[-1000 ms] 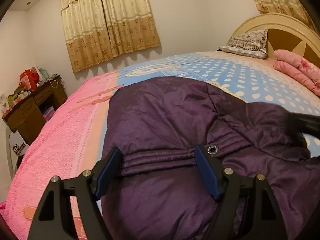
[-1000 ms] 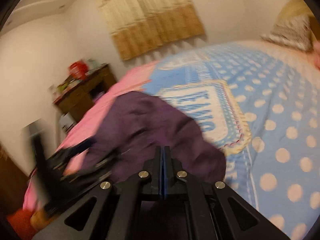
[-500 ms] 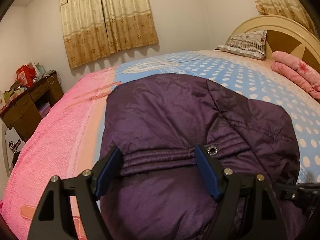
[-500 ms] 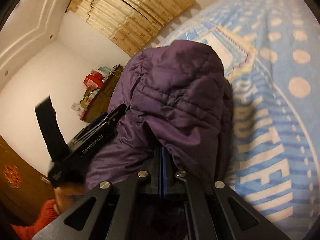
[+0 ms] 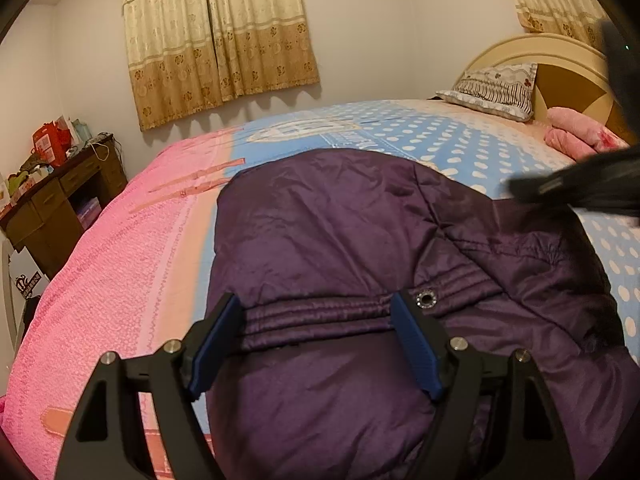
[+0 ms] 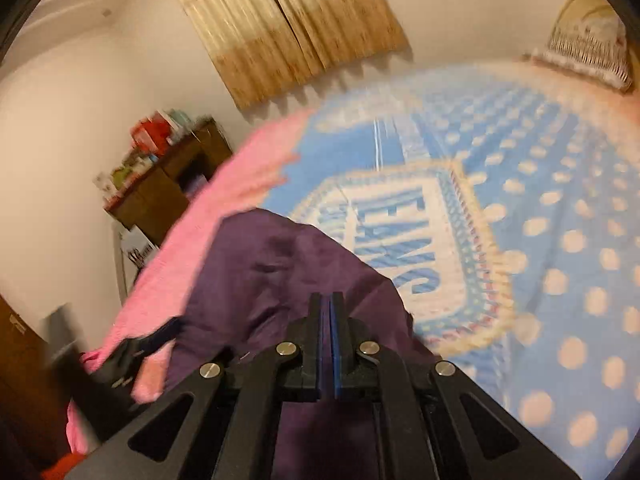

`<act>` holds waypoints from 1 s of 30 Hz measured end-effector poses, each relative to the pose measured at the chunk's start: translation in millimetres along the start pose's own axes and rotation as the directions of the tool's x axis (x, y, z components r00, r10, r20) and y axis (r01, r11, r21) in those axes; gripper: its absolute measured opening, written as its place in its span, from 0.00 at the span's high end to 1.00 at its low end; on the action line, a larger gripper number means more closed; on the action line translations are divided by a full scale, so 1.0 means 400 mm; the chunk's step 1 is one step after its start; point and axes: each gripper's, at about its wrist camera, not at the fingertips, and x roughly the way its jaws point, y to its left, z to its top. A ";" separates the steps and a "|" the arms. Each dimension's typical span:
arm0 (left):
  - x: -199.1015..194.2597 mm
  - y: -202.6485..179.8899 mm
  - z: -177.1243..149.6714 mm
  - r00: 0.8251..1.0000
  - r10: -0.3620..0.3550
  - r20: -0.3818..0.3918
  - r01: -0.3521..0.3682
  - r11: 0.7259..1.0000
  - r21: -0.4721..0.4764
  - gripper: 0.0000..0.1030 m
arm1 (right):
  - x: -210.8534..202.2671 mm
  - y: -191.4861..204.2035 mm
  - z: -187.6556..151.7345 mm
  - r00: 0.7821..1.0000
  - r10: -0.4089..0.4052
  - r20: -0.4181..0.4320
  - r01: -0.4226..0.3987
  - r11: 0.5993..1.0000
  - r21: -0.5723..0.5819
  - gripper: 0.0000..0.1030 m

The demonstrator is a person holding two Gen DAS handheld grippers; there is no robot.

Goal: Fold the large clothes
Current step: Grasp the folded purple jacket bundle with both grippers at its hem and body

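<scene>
Jacket: a purple padded jacket (image 5: pixel 360 248) lies bundled on the bed (image 5: pixel 120 280), over the seam where the pink side of the cover meets the blue dotted side; its lower part runs out of the left wrist view at the bottom edge.
Left gripper: the left gripper (image 5: pixel 318 320) has its jaws spread wide, 1 blue pad (image 5: pixel 214 344) at each end of the jacket's gathered hem band (image 5: pixel 316 312); whether the pads press on the band or only flank it cannot be told.
Eyelet: a metal eyelet (image 5: pixel 425 299) sits on the band just beside the right-hand pad.
Right gripper: the right gripper (image 6: pixel 330 344) is clenched, its 2 blue pads together with nothing visible between them; purple fabric lies below and ahead of it.
Blur: the right wrist view is smeared; the lettering on the blue cover is not readable.
Dark shape: in the left wrist view a blurred black form (image 5: pixel 580 188) crosses the right edge above the jacket; too smeared to identify.
Cut off: the headboard (image 5: pixel 560 76) and the pink folded blanket (image 5: pixel 580 136) are partly hidden behind that form.
Background: curtains (image 5: pixel 220 40), a pillow (image 5: pixel 492 88), a cluttered brown desk (image 5: pixel 52 200).
</scene>
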 end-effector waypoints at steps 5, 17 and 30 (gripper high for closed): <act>0.009 -0.008 0.000 1.000 0.012 -0.004 -0.012 1.000 -0.002 0.22 | 0.161 -0.043 -0.046 0.997 -0.053 -0.051 0.052 0.998 -0.020 0.97; -0.008 0.054 0.013 0.989 -0.145 -0.026 0.143 0.989 -0.045 0.19 | 0.081 -0.050 -0.042 0.999 -0.010 -0.041 0.012 0.999 0.037 0.97; 0.008 0.276 0.028 0.942 -0.332 -0.057 0.307 0.917 -0.255 0.00 | -0.135 -0.173 -0.140 0.966 0.259 0.020 -0.253 0.921 0.297 0.01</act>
